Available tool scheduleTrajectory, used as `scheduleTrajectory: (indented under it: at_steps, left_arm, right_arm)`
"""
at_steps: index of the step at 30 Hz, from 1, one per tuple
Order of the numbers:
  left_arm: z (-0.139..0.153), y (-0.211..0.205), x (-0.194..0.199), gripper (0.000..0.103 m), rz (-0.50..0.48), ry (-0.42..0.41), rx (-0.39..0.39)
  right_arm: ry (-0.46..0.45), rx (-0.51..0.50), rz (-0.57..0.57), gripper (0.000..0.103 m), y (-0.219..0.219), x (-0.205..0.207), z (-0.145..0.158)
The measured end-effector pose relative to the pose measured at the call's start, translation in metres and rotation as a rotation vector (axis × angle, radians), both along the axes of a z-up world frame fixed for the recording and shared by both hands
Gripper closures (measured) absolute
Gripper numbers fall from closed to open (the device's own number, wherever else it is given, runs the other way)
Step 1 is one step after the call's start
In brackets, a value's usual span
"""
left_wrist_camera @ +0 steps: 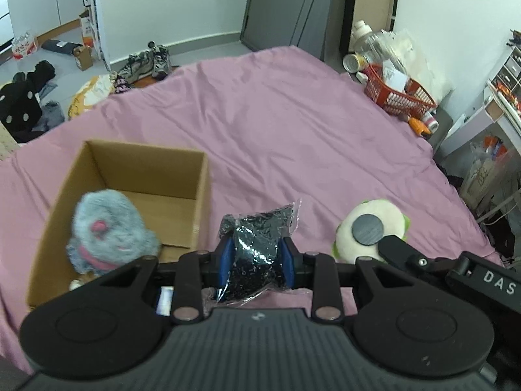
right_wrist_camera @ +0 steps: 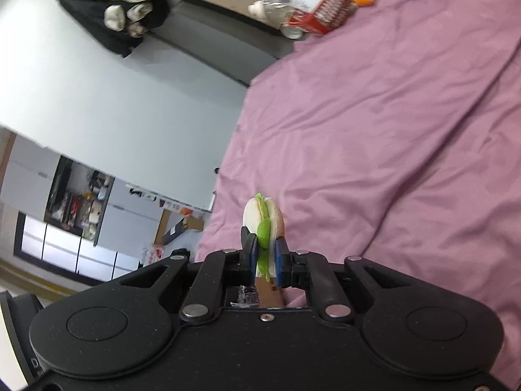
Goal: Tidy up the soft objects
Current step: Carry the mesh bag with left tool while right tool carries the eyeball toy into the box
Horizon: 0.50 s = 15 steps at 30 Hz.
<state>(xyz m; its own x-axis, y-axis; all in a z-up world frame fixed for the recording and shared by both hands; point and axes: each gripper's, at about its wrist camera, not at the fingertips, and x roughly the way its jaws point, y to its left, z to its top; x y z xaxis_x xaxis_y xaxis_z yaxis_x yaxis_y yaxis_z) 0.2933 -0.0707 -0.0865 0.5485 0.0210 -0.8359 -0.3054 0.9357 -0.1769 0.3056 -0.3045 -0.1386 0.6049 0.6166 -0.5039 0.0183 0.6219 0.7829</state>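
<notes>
My left gripper [left_wrist_camera: 257,255] is shut on a black soft item in a crinkled clear plastic bag [left_wrist_camera: 257,228], held above the pink bed sheet [left_wrist_camera: 293,123]. To its left stands an open cardboard box [left_wrist_camera: 202,195] with a grey fluffy plush with pink details [left_wrist_camera: 107,228] inside. My right gripper [right_wrist_camera: 265,255] is shut on a flat white and green plush [right_wrist_camera: 264,218], lifted off the sheet [right_wrist_camera: 390,130]. In the left wrist view that same plush [left_wrist_camera: 387,215] hangs to the right of the bag, with one black finger [left_wrist_camera: 390,244] of the right gripper against it.
A red basket [left_wrist_camera: 399,94] with packets and bottles sits at the bed's far right corner, beside white shelves [left_wrist_camera: 501,97]. Shoes [left_wrist_camera: 153,62] and clothes [left_wrist_camera: 29,104] lie on the floor beyond the far left edge of the bed.
</notes>
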Motion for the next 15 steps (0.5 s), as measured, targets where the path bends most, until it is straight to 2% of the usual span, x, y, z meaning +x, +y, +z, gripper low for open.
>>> scheduleTrajectory:
  at_steps: [6, 15]
  left_arm:
    - [0.017, 0.029, -0.016, 0.072, 0.039, -0.025, 0.006]
    - [0.027, 0.067, -0.041, 0.072, 0.089, -0.037, -0.007]
  right_arm:
    - [-0.072, -0.041, 0.072, 0.092, 0.023, -0.013, 0.023]
    - [-0.113, -0.106, 0.180, 0.092, 0.063, -0.032, 0.034]
